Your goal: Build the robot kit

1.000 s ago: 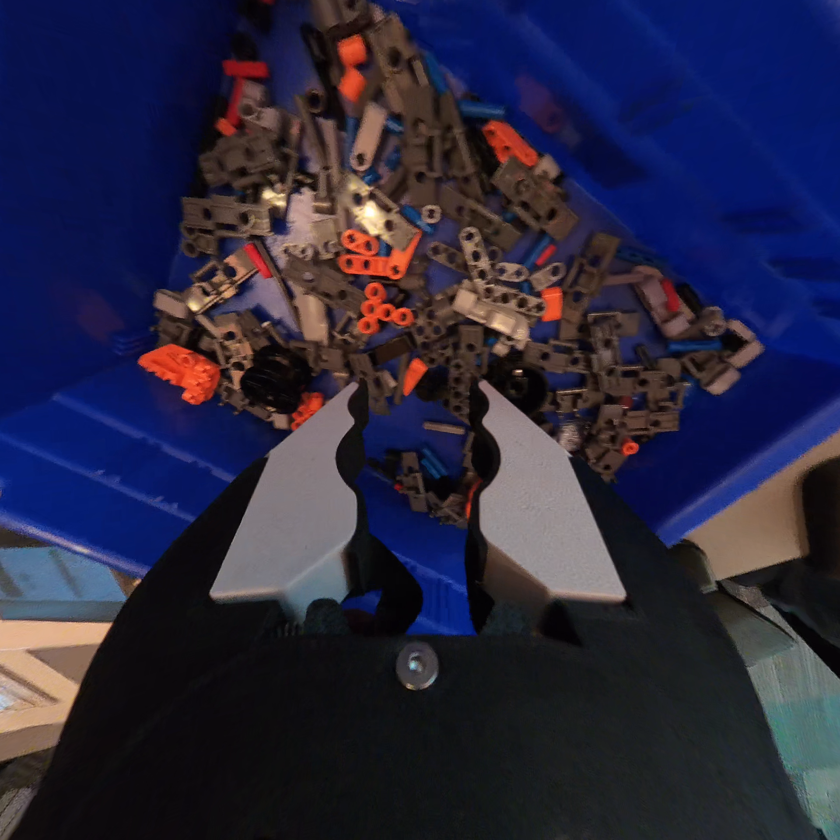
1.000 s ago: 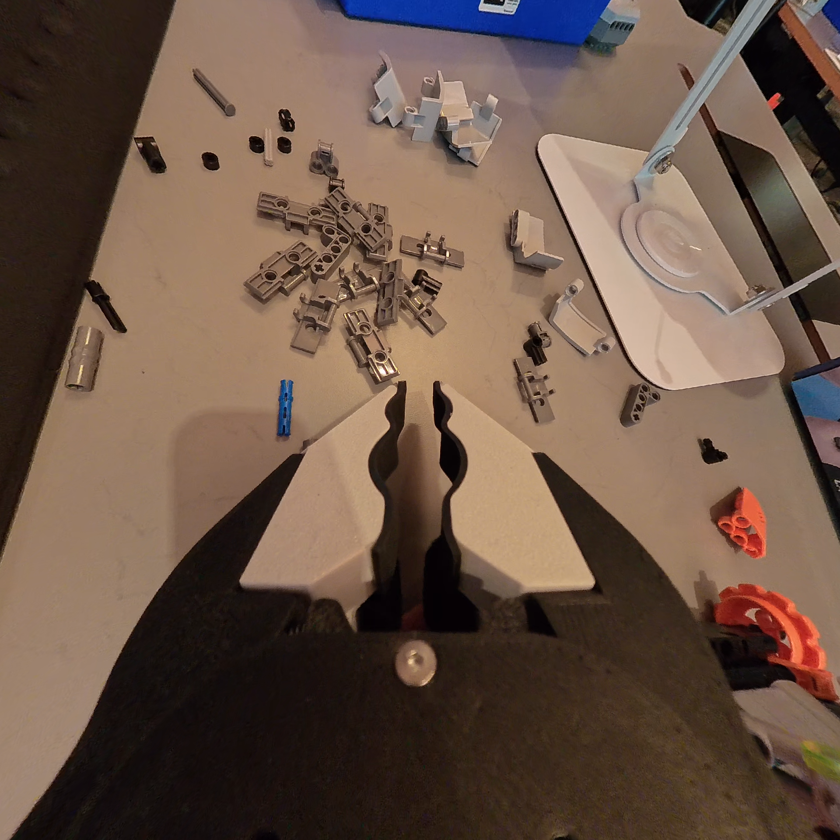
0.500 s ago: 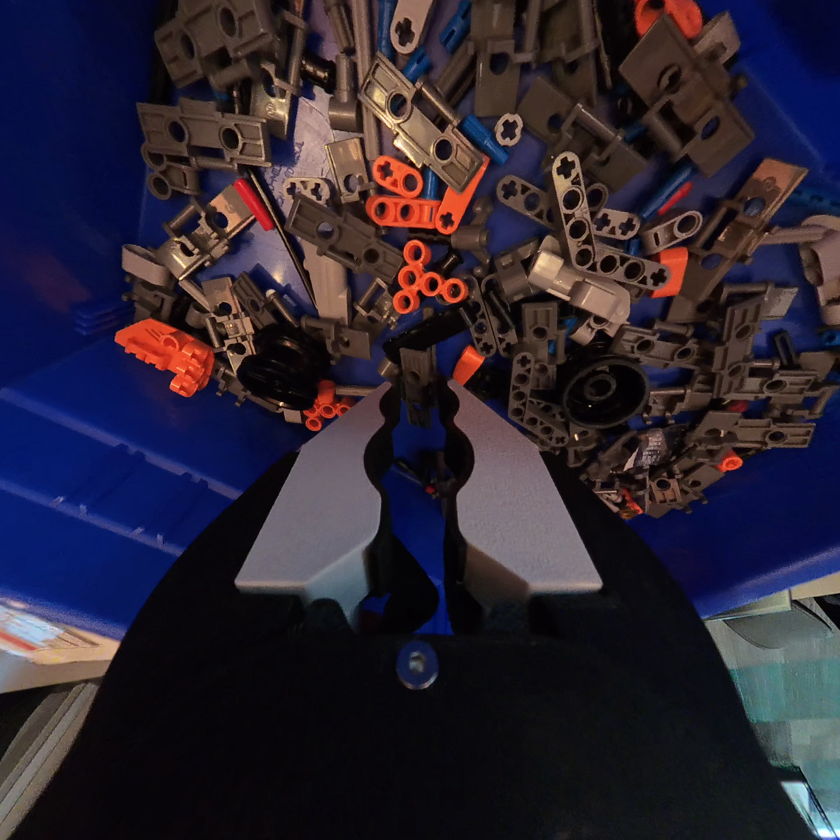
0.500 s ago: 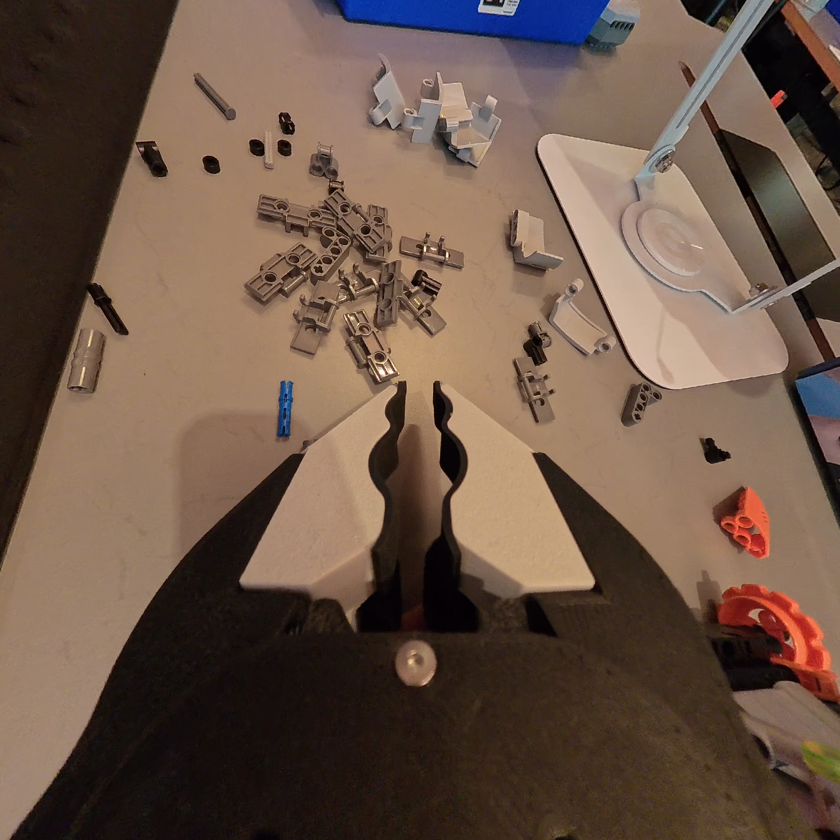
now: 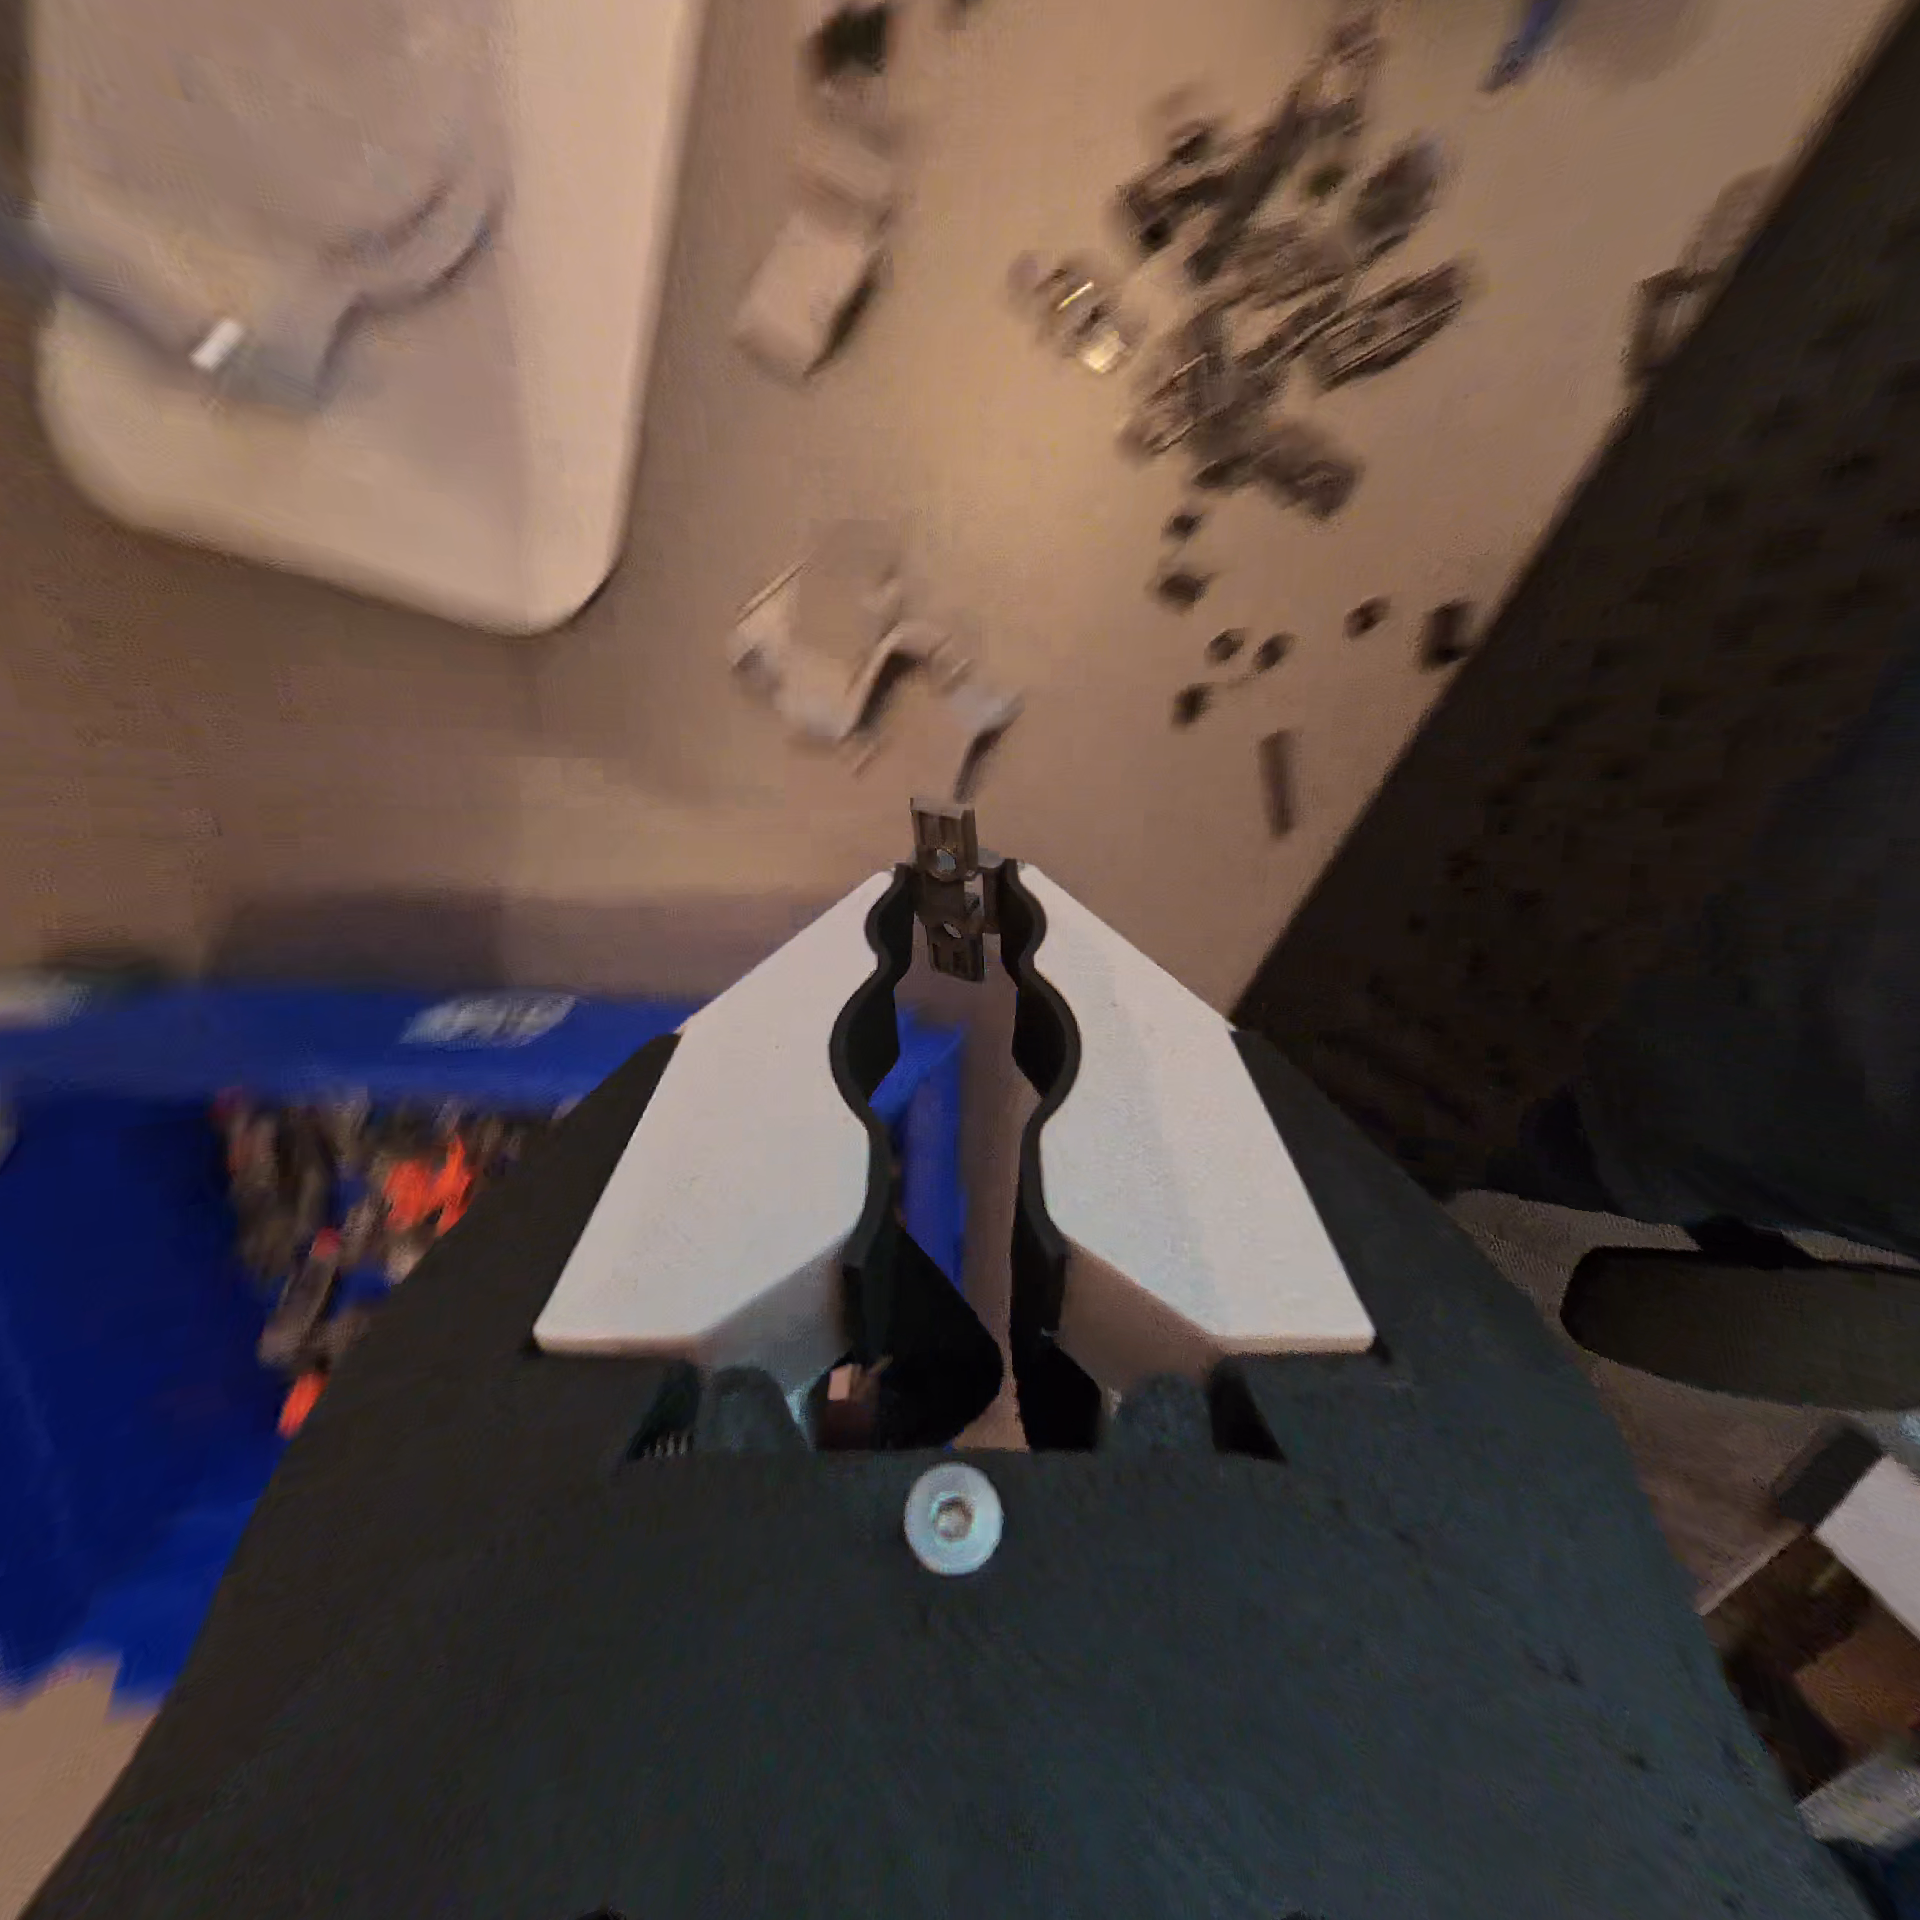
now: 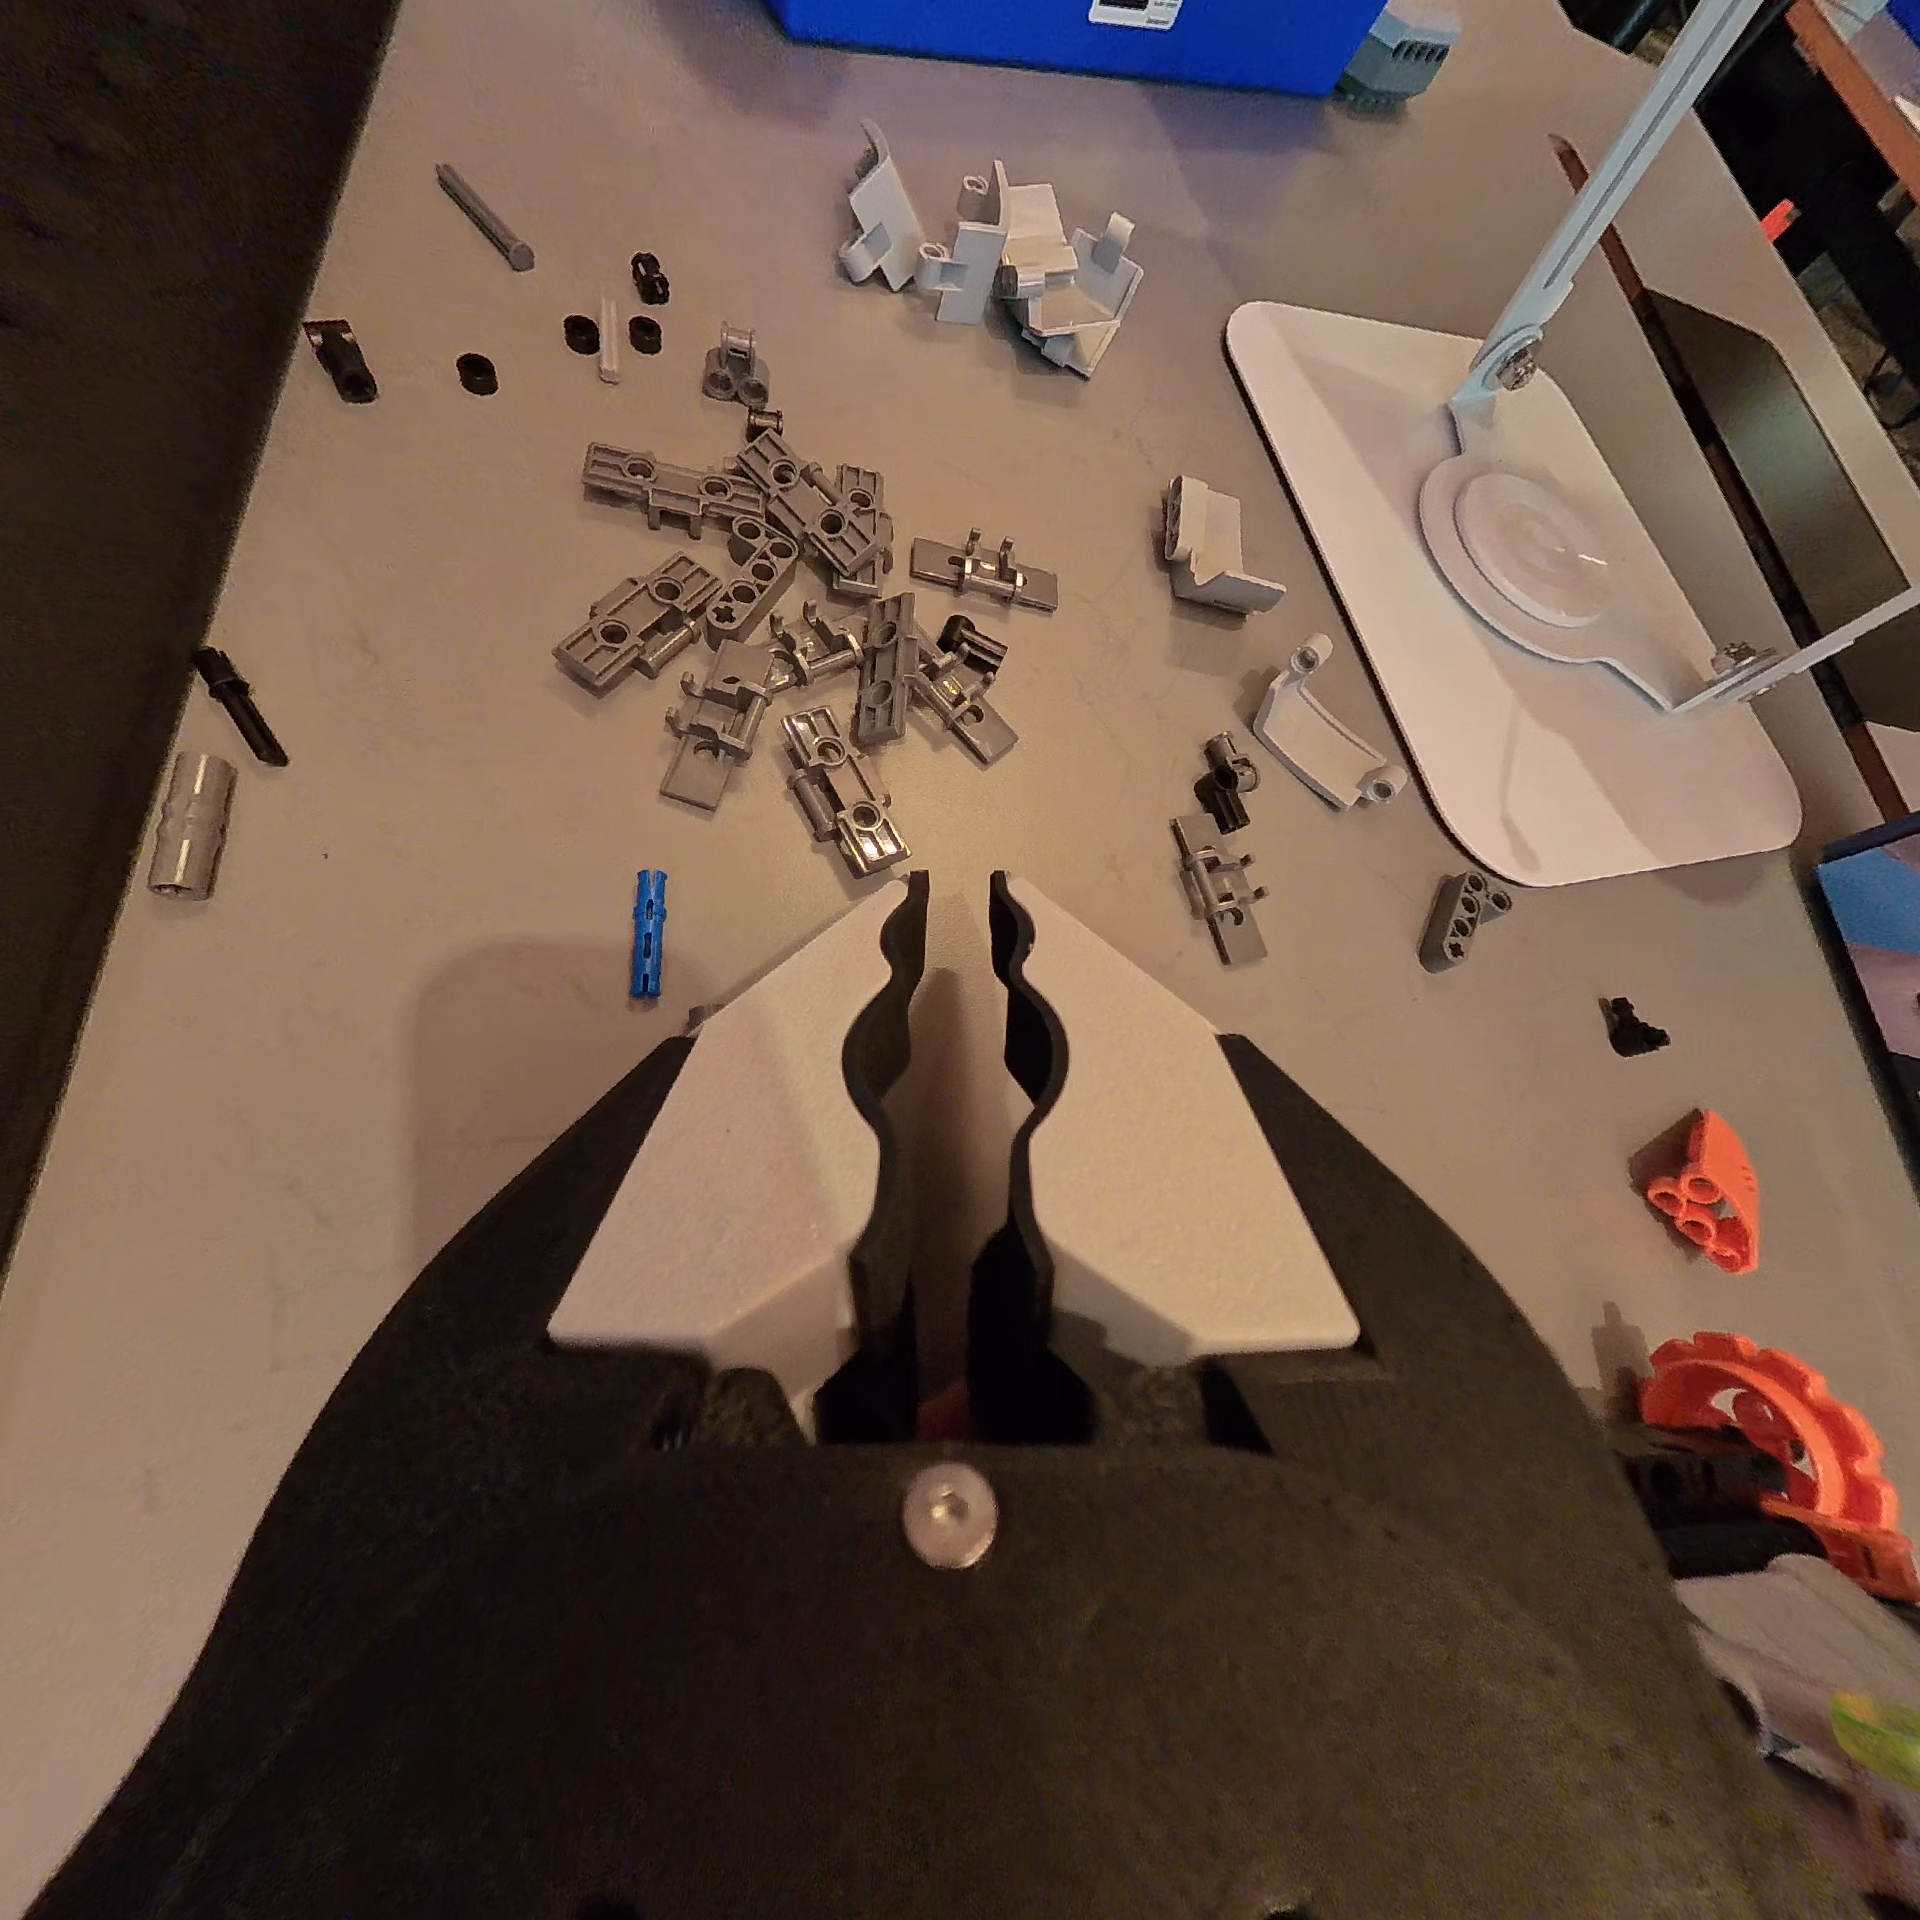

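Note:
My left gripper (image 5: 948, 883) is shut on a small dark grey holed plastic piece (image 5: 948, 896), held upright at its tips above the table, beyond the rim of the blue bin (image 5: 125, 1299) of mixed parts. That view is motion-blurred. A pile of dark grey pieces (image 5: 1278, 312) lies ahead to the right. My right gripper (image 6: 951, 888) hovers low over the table, its jaws a narrow gap apart and empty. Just beyond its tips lies the pile of dark grey connector pieces (image 6: 790, 613).
A white lamp base (image 6: 1507, 582) stands at the right, also shown in the left wrist view (image 5: 343, 291). Light grey panels (image 6: 997, 260) lie at the back, a blue pin (image 6: 648, 933) and silver sleeve (image 6: 193, 823) on the left, orange parts (image 6: 1704, 1205) on the right. The dark table edge (image 6: 94, 416) runs along the left. Tip to tip, the grippers are about 25 cm apart.
My left gripper has closed on a dark grey piece in the blue bin, lifted it out and swung over the table. My right gripper has stayed still.

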Motion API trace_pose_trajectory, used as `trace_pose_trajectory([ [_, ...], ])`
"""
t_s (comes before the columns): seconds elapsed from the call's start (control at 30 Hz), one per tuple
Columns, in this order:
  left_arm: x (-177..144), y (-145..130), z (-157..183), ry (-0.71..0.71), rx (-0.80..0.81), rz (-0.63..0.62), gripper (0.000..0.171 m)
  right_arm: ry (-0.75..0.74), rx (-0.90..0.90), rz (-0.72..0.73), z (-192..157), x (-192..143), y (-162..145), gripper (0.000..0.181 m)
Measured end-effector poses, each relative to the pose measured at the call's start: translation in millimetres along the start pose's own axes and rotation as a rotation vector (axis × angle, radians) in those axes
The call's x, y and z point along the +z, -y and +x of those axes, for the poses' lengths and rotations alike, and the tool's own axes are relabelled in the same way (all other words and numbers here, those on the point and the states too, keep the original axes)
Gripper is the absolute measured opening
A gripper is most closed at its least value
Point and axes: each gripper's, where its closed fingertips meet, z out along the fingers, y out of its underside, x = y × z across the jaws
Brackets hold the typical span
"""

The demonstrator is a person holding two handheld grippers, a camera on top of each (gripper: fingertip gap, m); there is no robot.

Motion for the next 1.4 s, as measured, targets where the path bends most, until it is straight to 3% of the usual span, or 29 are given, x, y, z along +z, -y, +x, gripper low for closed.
trace_pose_trajectory([
  [0.17, 68.9, 54.6, 49.5, -0.098, 0.139, 0.007, 0.016, -0.002, -0.006, -0.001, -0.3, 0.0, -0.1, 0.009],
  [0.27, 99.3, 57.0, 47.8, -0.071, 0.176, -0.059, 0.025, -0.002, -0.006, 0.000, -0.4, 0.0, 0.0, 0.009],
  [0.4, 92.3, 54.6, 30.6, -0.028, 0.157, -0.066, 0.041, 0.000, -0.007, 0.002, -0.7, -0.3, 0.1, 0.009],
  [0.5, 44.4, 35.8, 16.8, 0.009, 0.132, -0.033, 0.034, 0.001, -0.005, 0.005, -0.6, -0.9, 0.4, 0.009],
  [0.6, -9.1, -9.0, -4.9, 0.056, 0.070, -0.057, 0.023, 0.003, 0.002, 0.006, -0.1, -1.1, 0.2, 0.010],
  [0.7, -34.1, -59.4, -25.8, 0.061, 0.030, -0.078, 0.017, 0.002, 0.004, 0.002, 0.3, -0.6, -0.3, 0.010],
  [0.83, -0.3, -125.6, -54.3, 0.085, 0.054, -0.184, 0.023, -0.006, 0.004, -0.001, 1.2, -0.4, -0.6, 0.009],
  [0.93, 29.0, -150.1, -55.9, 0.050, 0.131, -0.210, 0.022, -0.008, 0.005, 0.003, 1.5, -0.7, -0.2, 0.009],
  [1.07, 49.2, -172.2, -52.7, -0.029, 0.068, -0.277, 0.033, -0.010, 0.008, 0.004, 2.1, -0.8, -0.1, 0.010],
  [1.2, 60.6, -173.7, -50.9, -0.065, -0.053, -0.250, 0.036, -0.008, 0.013, 0.005, 2.3, -0.9, 0.1, 0.010],
  [1.4, 66.1, -177.2, -62.7, 0.010, -0.081, -0.246, 0.011, -0.005, 0.016, 0.006, 2.4, -1.0, 0.0, 0.010],
])
